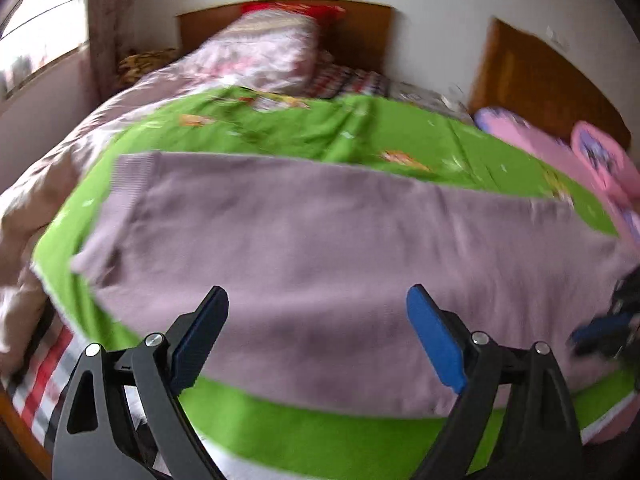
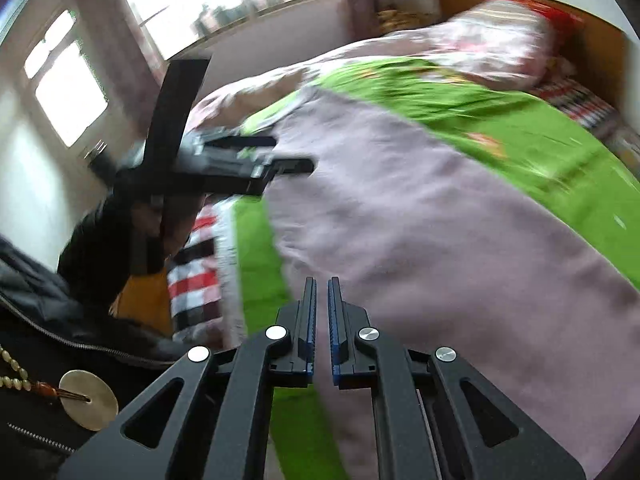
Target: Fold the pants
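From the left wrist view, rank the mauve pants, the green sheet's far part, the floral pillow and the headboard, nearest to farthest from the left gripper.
From the left gripper:
1. Mauve pants, directly beneath.
2. Green sheet, beyond the pants.
3. Floral pillow, farther up the bed.
4. Headboard, against the wall.

The pants (image 1: 320, 248) are plain dusty mauve. Under them lies a bright green sheet (image 1: 304, 128) with small orange cartoon prints. At ten o'clock the quilt (image 1: 256, 52) is pink floral; at three o'clock a pink cushion (image 1: 600, 160). The fingers (image 1: 436, 340) have blue pads.
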### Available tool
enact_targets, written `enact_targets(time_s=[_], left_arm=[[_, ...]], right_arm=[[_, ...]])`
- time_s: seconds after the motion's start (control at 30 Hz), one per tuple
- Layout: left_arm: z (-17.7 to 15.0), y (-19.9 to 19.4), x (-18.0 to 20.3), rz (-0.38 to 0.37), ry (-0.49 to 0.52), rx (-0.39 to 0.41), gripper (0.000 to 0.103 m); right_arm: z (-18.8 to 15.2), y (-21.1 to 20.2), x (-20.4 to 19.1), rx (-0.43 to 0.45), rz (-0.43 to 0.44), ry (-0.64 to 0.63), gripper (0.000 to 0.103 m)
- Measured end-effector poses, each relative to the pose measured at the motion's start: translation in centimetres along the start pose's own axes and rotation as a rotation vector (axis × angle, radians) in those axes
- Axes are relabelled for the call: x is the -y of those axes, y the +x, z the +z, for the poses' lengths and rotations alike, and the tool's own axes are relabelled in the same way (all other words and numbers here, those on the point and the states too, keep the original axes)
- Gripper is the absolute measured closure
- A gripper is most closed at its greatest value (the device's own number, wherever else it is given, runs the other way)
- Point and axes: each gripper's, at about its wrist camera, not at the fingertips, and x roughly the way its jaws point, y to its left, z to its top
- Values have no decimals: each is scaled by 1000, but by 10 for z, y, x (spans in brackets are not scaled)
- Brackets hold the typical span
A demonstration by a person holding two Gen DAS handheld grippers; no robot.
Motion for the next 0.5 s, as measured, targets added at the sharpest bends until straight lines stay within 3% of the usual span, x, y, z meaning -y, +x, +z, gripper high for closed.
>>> enact_targets(time_s=[0.1,0.13,0.27,0.33,0.4,0.5], left_arm=[[-7,27,9,14,30,-64,11],[-9,29,9,32,55,-37,5],[-10,34,0,-11,33,-51,1],[-10,36,-2,-17,33,-42,1],[-12,36,-5,-27,29,-35,1],[-6,32,-1,4,28,-76,3]], right_arm=[[-15,-7,17,-6,-34,86,97],[-21,-6,19,-20,-47,97,97],[-48,9,6,-107,-87,44,97],[-64,3,-4,-69,-128,-43,96],[-69,-9,5,-70,-115,28,96],[-72,-28,11,-91,-216,28,93]])
